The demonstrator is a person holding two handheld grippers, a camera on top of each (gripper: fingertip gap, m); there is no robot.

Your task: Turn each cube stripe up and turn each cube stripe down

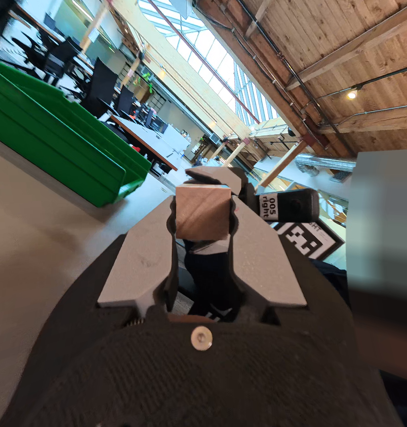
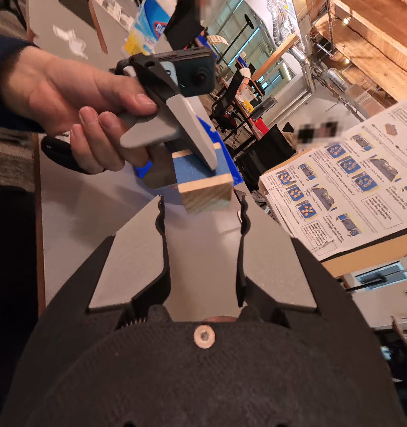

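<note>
Left tool (image 1: 202, 215) pinched the wooden cube (image 1: 202, 213) between its fingertips, lifted off the grey table (image 1: 36, 231). Blue stripe (image 2: 193, 167) sat on the cube's upper face in the right wrist view. Right tool (image 2: 201, 209) was spread, fingers empty, just short of the cube. Green bins (image 1: 59, 138) stacked on the table behind. Illustrated instruction sheet (image 2: 350, 184) off to the right.

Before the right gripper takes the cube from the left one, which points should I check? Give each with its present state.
1. Left gripper shut on the cube: ok.
2. Right gripper open for the handover: ok.
3. Cube between the right fingers: not ok; it sits just beyond the tips.
4. Blue stripe in sight: ok, in the right wrist view.
5. Free cube faces for the right fingers: cannot tell.
</note>
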